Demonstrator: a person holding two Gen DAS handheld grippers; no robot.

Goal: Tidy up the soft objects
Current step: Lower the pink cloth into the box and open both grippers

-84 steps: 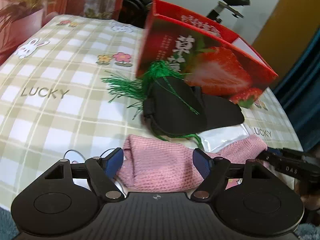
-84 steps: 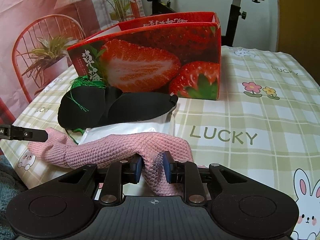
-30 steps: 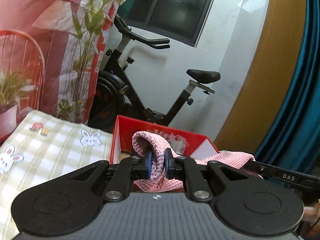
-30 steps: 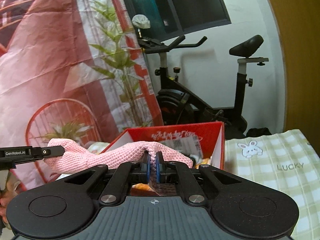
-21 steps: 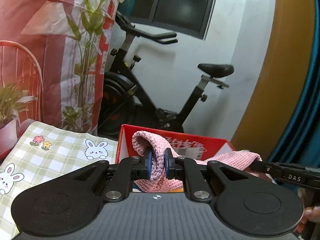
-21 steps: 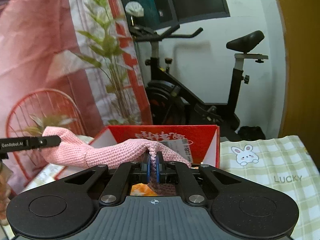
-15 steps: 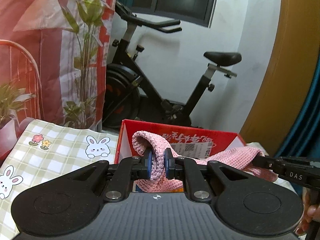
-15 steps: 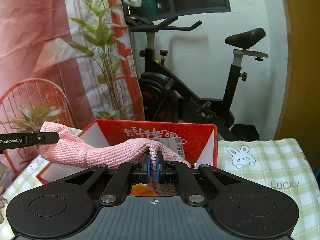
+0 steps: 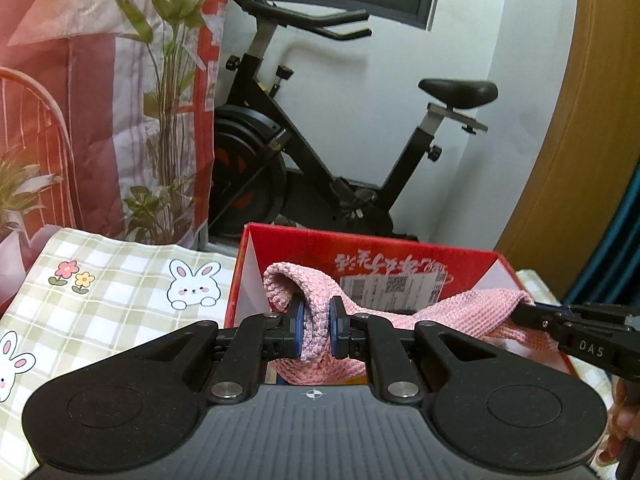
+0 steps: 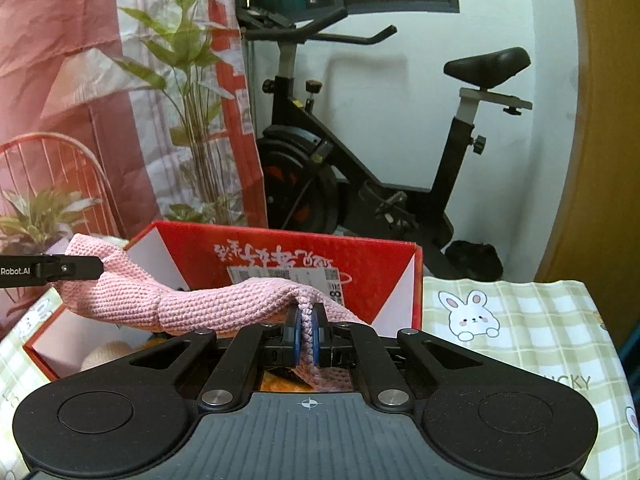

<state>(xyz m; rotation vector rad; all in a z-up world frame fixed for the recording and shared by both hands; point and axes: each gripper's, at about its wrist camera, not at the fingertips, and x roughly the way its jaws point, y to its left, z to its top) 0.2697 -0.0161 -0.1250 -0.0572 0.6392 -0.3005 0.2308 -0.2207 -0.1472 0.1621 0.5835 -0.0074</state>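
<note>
Holding the pink knitted cloth [image 9: 452,312] stretched above the open red box [image 9: 360,252], we have our left gripper [image 9: 314,332] pinched on one end and our right gripper [image 10: 306,334] clamped on the other. We judge it light, limp and stretchy, sagging between grips, so end holds suit it best.

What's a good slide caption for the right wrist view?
Right gripper and left gripper hold a pink knitted cloth over the red box.
</note>
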